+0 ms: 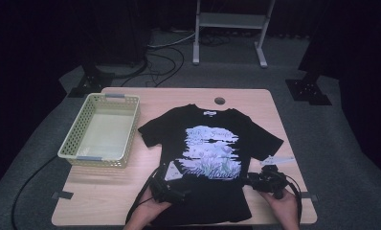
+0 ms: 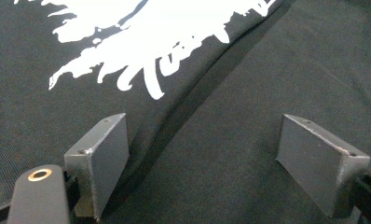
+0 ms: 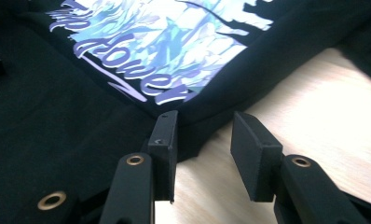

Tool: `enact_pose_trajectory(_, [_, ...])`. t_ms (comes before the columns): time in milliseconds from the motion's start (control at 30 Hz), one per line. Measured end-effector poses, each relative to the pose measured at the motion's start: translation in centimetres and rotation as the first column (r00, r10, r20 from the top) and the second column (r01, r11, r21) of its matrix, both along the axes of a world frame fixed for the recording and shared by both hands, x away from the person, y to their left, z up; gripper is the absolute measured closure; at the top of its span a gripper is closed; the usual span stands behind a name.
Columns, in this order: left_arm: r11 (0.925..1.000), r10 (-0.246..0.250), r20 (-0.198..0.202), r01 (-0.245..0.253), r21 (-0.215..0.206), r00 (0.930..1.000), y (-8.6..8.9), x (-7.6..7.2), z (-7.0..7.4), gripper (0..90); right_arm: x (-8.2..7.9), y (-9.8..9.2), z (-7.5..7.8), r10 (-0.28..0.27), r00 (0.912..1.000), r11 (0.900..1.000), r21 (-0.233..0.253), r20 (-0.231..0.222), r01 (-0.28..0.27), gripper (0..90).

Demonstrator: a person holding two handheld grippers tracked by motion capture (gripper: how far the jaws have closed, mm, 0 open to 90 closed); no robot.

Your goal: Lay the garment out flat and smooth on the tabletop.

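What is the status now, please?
Left claw open, over black shirt. Right claw open at shirt's side edge, nothing gripped. Basket at left, apart; nothing in the way.

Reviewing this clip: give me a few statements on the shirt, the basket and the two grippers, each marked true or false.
1. The black T-shirt lies print-up on the table. True.
2. The basket holds folded clothes. False: it is empty.
3. The left gripper is clamped on fabric. False: its jaws stand wide apart over the shirt.
4. The right gripper is open at the shirt's edge. True.
5. The basket sits right of the shirt. False: left.
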State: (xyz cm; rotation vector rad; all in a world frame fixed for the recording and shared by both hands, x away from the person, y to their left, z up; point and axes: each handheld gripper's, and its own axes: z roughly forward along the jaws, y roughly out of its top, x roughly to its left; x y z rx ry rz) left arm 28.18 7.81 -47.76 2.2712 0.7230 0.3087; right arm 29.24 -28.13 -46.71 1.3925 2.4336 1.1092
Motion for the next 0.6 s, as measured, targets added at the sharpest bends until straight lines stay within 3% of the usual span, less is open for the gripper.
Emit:
enact_pose_trajectory(167, [1.0000,0.001,0.000,-0.001,0.001,1.0000,0.0,-0.1,0.0,16.5,0.0,0.7,-0.1,0.006,1.0000,1.000,0.003,-0.004,-0.006,61.1])
enact_pose_trajectory(233, [1.0000,0.002,0.000,-0.002,-0.002,1.0000,0.0,-0.1,0.0,16.5,0.0,0.9,-0.2,0.008,1.0000,1.000,-0.022,0.004,-0.007,62.3])
enact_pose_trajectory(367, [1.0000,0.003,-0.001,-0.003,-0.003,1.0000,0.0,0.0,-0.1,16.5,-0.2,1.3,-0.4,0.028,0.9993,0.999,-0.043,0.024,-0.027,80.3])
enact_pose_trajectory(600, [1.0000,0.002,-0.004,-0.002,-0.005,1.0000,0.3,0.0,0.0,16.6,-0.5,0.9,0.6,0.036,0.9980,0.997,-0.075,0.052,-0.032,84.6])
